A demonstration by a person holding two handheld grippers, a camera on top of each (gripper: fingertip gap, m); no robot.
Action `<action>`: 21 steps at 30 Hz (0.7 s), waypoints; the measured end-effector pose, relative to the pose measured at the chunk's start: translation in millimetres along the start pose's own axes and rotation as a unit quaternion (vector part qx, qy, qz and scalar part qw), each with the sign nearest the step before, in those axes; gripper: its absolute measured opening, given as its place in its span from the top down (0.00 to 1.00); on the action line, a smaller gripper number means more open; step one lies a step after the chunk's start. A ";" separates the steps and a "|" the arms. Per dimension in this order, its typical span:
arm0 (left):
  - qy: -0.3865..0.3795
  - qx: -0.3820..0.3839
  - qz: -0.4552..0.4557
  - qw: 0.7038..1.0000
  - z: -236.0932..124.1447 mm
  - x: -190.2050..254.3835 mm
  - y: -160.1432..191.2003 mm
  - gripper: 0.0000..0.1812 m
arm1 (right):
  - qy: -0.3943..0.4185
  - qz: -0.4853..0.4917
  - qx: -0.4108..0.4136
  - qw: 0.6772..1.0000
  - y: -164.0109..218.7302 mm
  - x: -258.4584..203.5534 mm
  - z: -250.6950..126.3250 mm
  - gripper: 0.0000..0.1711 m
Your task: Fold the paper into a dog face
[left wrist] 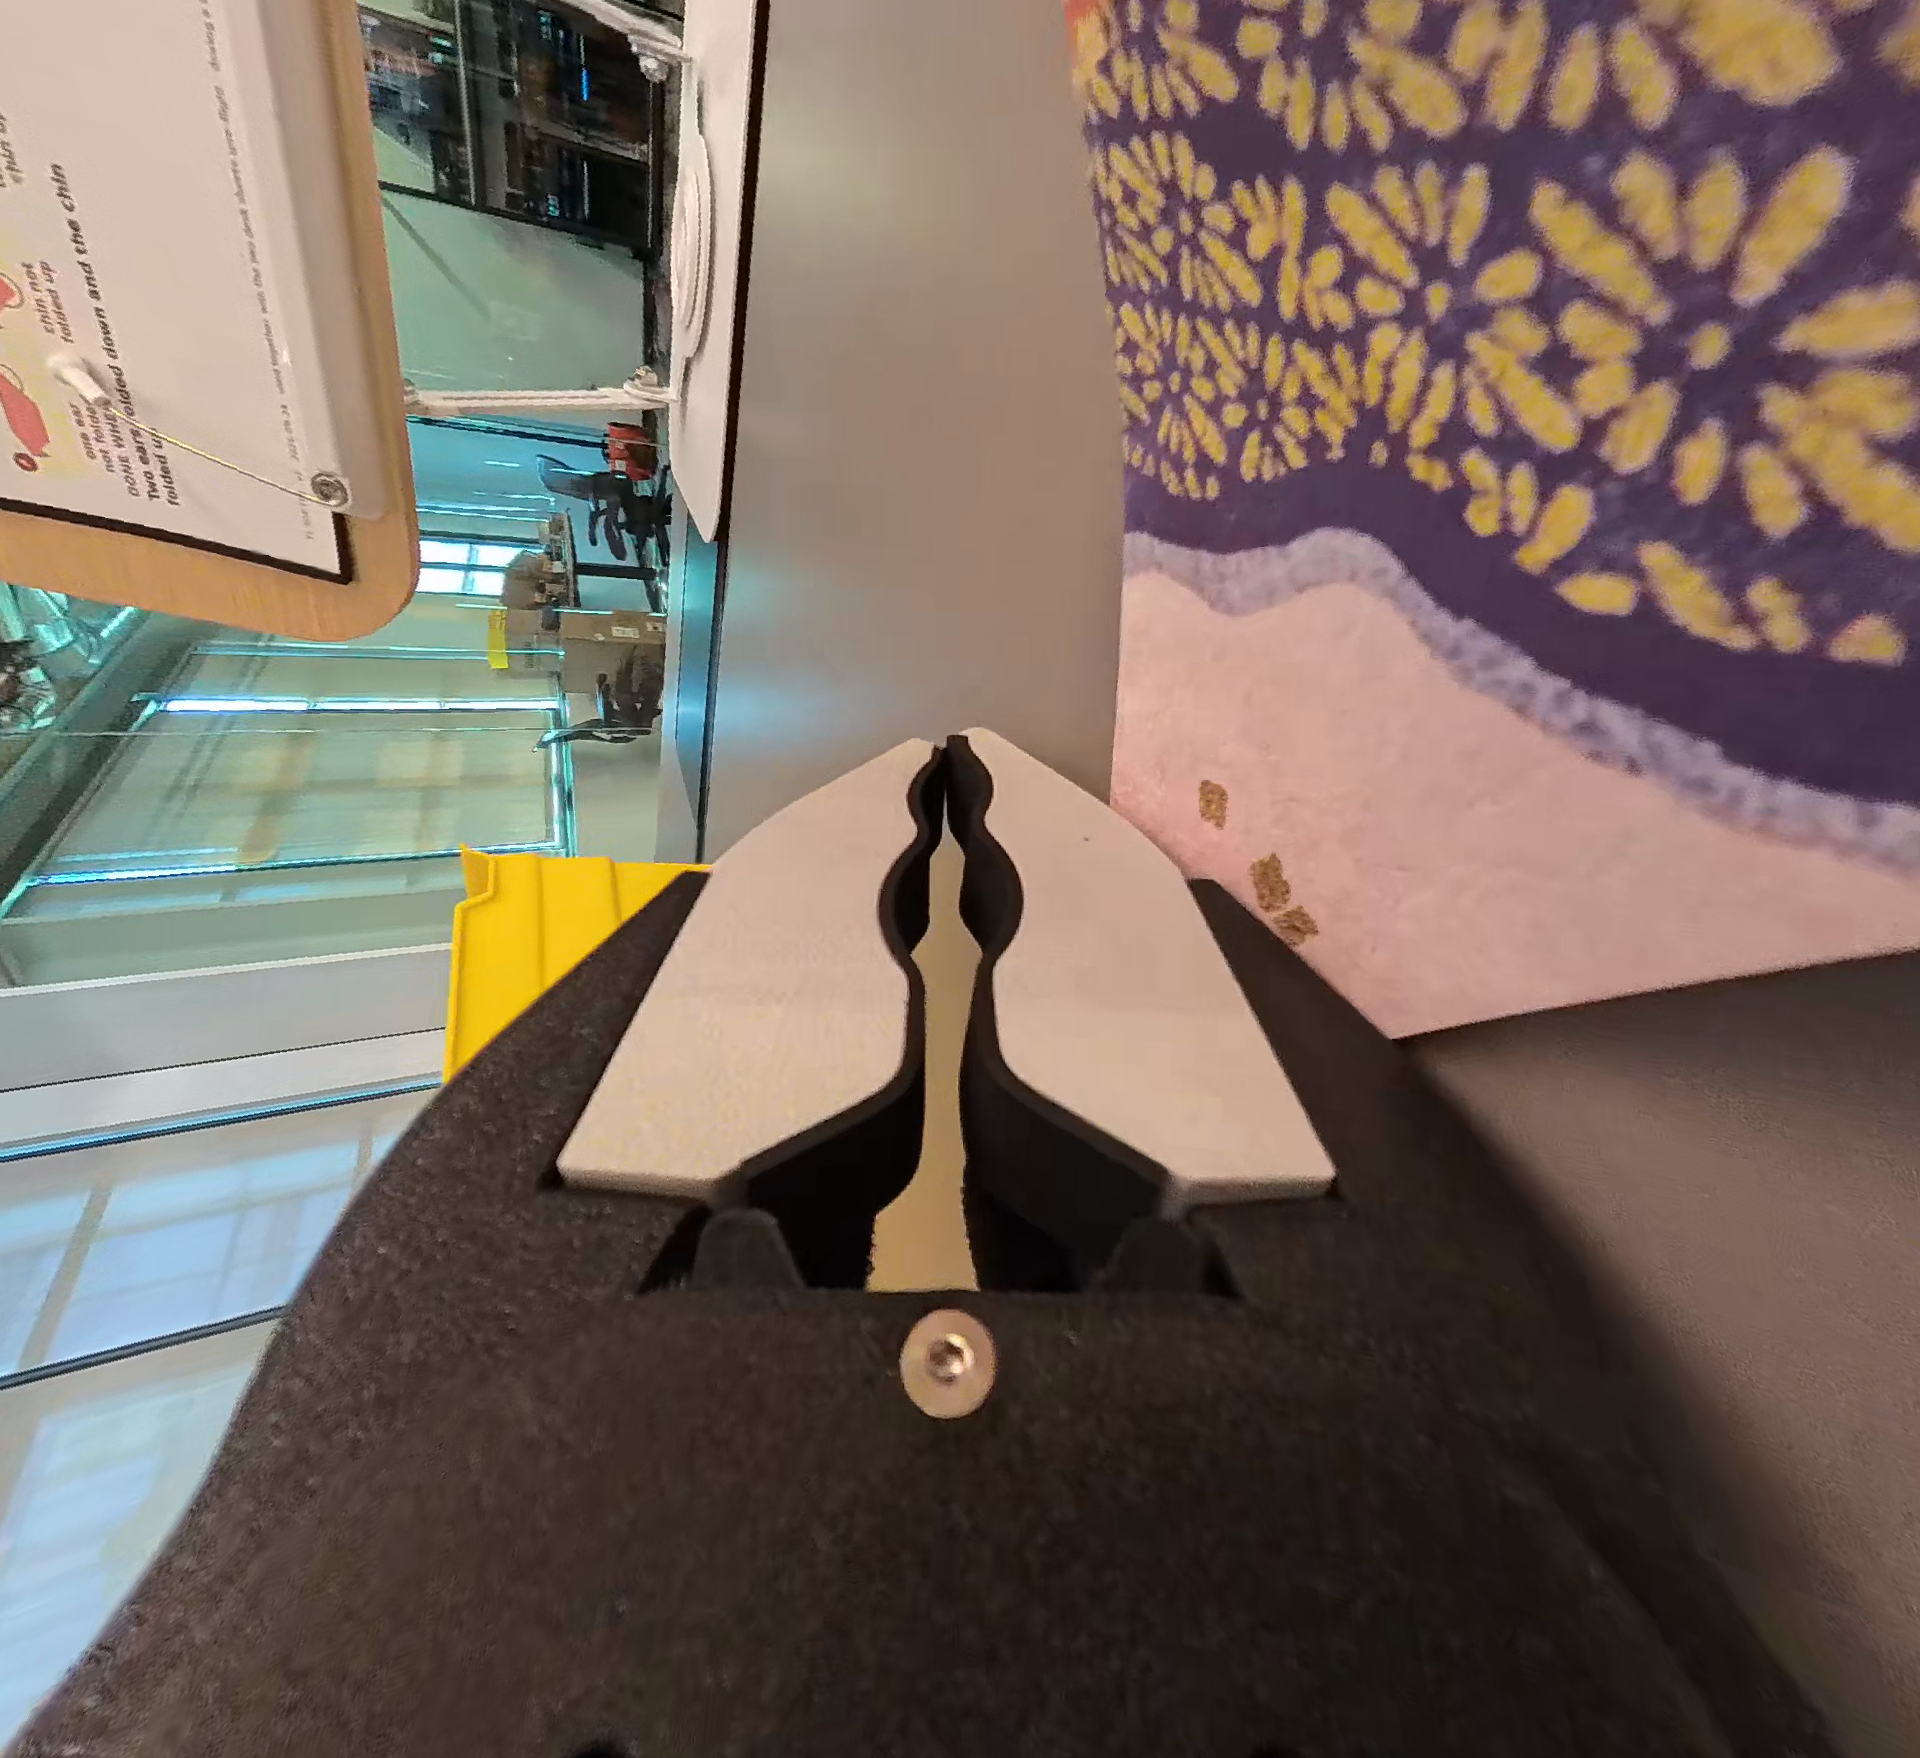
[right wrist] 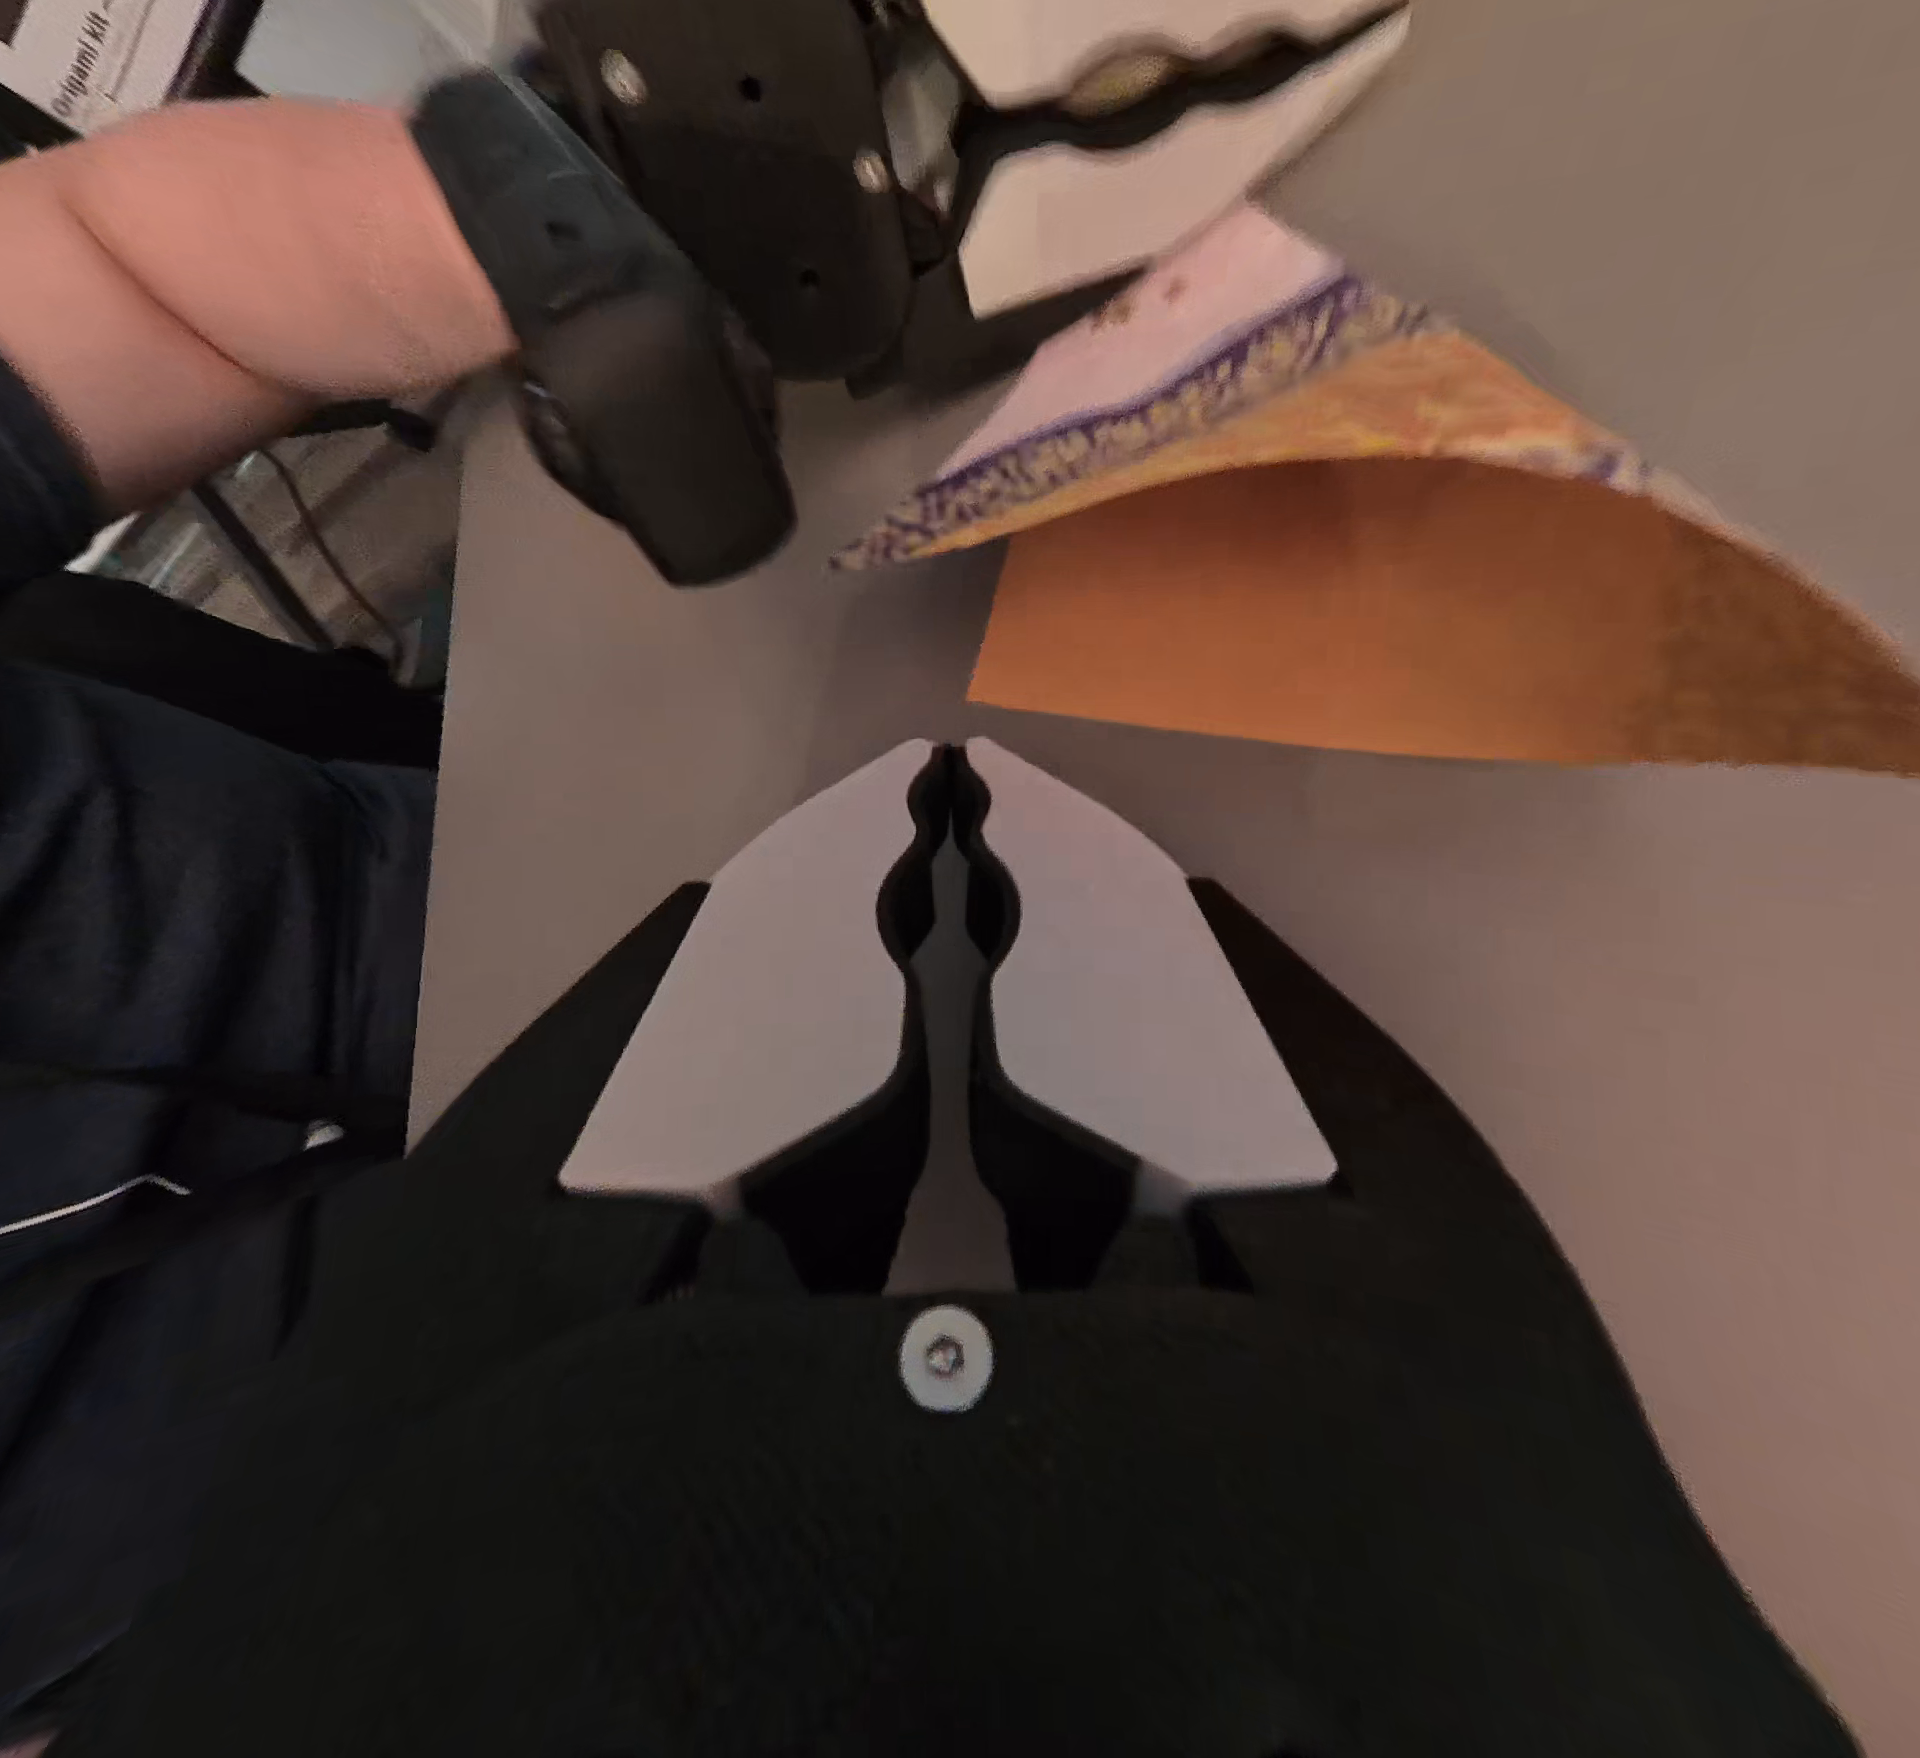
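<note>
Purple-patterned paper (right wrist: 1299, 420) lies half-folded on the grey table (right wrist: 1558, 1085), beside both closed, empty grippers, left gripper (left wrist: 951, 747) and right gripper (right wrist: 949, 752)

Your left wrist view is rolled sideways, low over the bench (left wrist: 1714, 1189), looking along its fingers (left wrist: 790, 970) with the paper (left wrist: 1507, 358) very near. Your right wrist view looks down along its own fingers (right wrist: 1091, 1002) at the bench (right wrist: 1558, 1085) from a little farther back. Both views share the paper (right wrist: 1403, 607) and bench; the right also takes in the left gripper (right wrist: 1392, 25).
</note>
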State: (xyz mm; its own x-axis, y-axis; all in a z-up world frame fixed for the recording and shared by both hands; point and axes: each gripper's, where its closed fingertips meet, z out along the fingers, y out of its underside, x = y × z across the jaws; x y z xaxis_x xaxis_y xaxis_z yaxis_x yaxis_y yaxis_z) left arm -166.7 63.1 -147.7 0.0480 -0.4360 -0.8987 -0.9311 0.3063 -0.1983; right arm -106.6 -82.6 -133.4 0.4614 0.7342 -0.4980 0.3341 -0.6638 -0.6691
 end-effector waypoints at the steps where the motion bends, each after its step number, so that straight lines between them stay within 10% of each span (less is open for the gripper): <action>1: 0.000 0.001 0.000 1.000 0.0 0.1 0.0 1.00 | -0.003 -0.022 0.030 0.999 -10.9 -6.2 -6.1 0.99; 7: 0.000 0.010 -0.006 1.000 -0.5 0.3 -1.4 1.00 | 0.010 -0.073 0.212 0.974 -70.0 -20.7 -36.0 0.99; 21: 0.019 0.019 -0.021 0.999 0.5 1.5 -2.6 1.00 | 0.044 -0.114 -0.049 0.991 -29.7 18.7 29.1 0.99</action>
State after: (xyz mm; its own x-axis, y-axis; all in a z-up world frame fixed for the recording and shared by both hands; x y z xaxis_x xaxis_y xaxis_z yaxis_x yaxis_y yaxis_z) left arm -164.0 62.1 -148.7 0.0728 -0.4806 -0.8739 -0.9141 0.3184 -0.2513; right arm -131.7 -45.0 -138.9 0.4338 0.8541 -0.2868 0.5138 -0.4960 -0.7000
